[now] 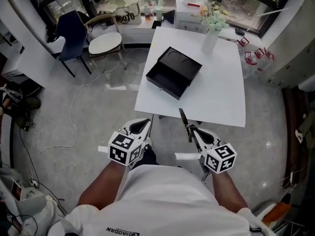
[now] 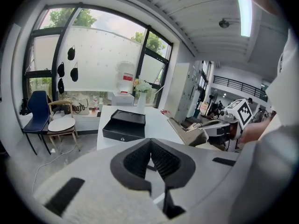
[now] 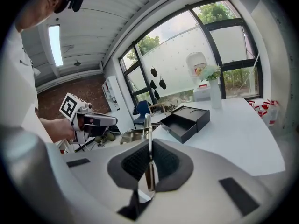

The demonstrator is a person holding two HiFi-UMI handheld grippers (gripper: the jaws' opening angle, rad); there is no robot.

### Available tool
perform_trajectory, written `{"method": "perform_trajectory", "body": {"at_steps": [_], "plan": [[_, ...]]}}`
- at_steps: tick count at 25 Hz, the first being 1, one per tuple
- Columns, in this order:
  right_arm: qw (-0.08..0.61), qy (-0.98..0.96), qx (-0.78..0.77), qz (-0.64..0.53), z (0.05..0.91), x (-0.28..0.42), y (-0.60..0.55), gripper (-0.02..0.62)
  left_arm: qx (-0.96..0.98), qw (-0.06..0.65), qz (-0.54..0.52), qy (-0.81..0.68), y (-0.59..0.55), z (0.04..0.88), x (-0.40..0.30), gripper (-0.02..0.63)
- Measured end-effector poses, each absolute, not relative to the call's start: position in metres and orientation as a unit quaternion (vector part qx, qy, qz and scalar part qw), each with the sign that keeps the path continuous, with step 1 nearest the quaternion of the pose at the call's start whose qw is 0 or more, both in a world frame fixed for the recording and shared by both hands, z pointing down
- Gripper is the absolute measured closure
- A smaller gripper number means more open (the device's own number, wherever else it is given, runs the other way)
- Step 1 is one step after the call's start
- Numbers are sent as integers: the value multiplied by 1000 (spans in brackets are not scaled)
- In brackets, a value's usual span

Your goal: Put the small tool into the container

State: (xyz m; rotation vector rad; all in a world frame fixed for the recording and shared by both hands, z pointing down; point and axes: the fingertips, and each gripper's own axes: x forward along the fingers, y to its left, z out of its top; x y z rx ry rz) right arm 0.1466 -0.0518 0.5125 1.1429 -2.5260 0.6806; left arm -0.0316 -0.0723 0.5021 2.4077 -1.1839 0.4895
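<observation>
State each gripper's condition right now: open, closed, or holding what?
Left gripper: closed, empty.
Right gripper: closed on the small tool.

I make out dark lettering on the pale bag (image 1: 129, 13) at the far wall, left of the table (image 1: 221, 87), roughly "OOTO", uncertain, small dark print on the wearer's white shirt (image 1: 162, 200), near edge, too blurred to read
</observation>
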Motion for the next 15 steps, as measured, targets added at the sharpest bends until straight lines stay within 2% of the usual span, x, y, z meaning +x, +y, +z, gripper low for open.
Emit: {"method": "perform_trajectory", "body": {"at_steps": [15], "plan": [[189, -839, 457, 229, 519, 81, -169, 583, 889, 202, 191, -364, -188, 506, -98, 597]]}}
